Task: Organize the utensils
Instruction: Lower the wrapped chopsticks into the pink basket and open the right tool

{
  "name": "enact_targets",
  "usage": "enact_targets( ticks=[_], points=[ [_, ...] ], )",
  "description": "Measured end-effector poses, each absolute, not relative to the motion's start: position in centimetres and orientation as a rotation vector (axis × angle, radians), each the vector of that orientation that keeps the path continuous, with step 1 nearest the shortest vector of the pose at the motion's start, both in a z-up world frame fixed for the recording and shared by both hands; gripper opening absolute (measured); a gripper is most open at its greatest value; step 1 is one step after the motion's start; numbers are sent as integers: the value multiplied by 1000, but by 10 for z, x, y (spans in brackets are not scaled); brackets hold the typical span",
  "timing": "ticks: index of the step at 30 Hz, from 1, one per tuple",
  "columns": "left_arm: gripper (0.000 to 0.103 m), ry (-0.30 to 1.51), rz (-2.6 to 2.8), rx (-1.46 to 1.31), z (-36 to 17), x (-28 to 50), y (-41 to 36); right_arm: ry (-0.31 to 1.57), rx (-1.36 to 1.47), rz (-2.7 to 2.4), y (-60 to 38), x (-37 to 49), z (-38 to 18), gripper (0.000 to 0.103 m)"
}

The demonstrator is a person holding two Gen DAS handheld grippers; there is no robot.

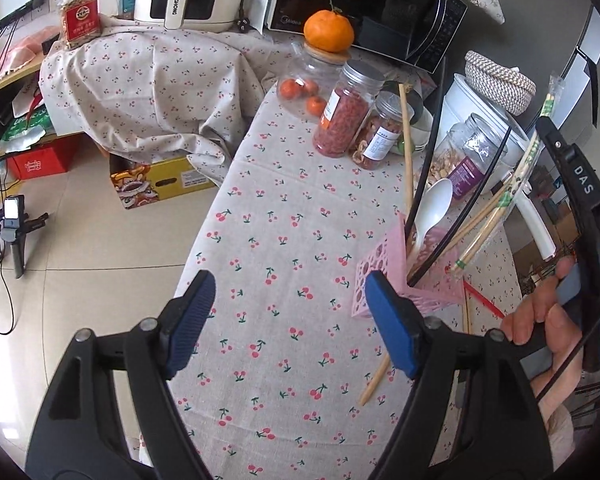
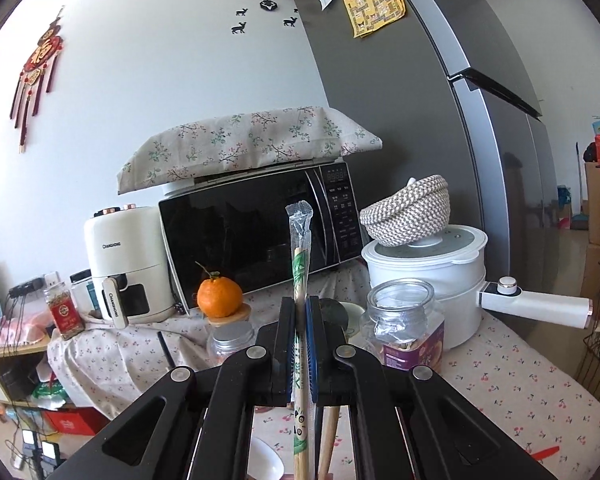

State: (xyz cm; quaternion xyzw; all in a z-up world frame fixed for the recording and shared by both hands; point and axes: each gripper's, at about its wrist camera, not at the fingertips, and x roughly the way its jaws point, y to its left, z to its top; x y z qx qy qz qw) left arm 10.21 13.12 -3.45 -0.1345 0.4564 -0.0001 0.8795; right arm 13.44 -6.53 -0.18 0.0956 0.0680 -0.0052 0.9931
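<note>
White wall (image 2: 148, 92), grey fridge (image 2: 440, 128), beige tiled floor (image 1: 80, 216), cherry-print tablecloth (image 1: 284, 248).

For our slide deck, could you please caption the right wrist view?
Right gripper, jaws shut on wrapped chopsticks, held upright before the microwave.

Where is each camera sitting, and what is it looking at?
Left wrist: rides the open left tool, looking down at the cherry tablecloth and pink holder; the person's right hand shows.
Right wrist: rides the right tool, shut on wrapped chopsticks, facing the wall.
Both see the microwave and orange.
</note>
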Motion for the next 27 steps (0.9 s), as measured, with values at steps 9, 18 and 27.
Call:
enact_targets(
  ticks=[9, 18, 27],
  points=[
    [78, 952, -13, -254, -35, 105, 125, 259, 322, 14, -88, 128, -22, 11],
    [79, 953, -57, -217, -33, 100, 106, 403, 311, 48, -127, 110, 2, 37],
    [81, 999, -137, -168, -47, 91, 78, 647, 166, 26, -164, 88, -13, 54]
  ],
)
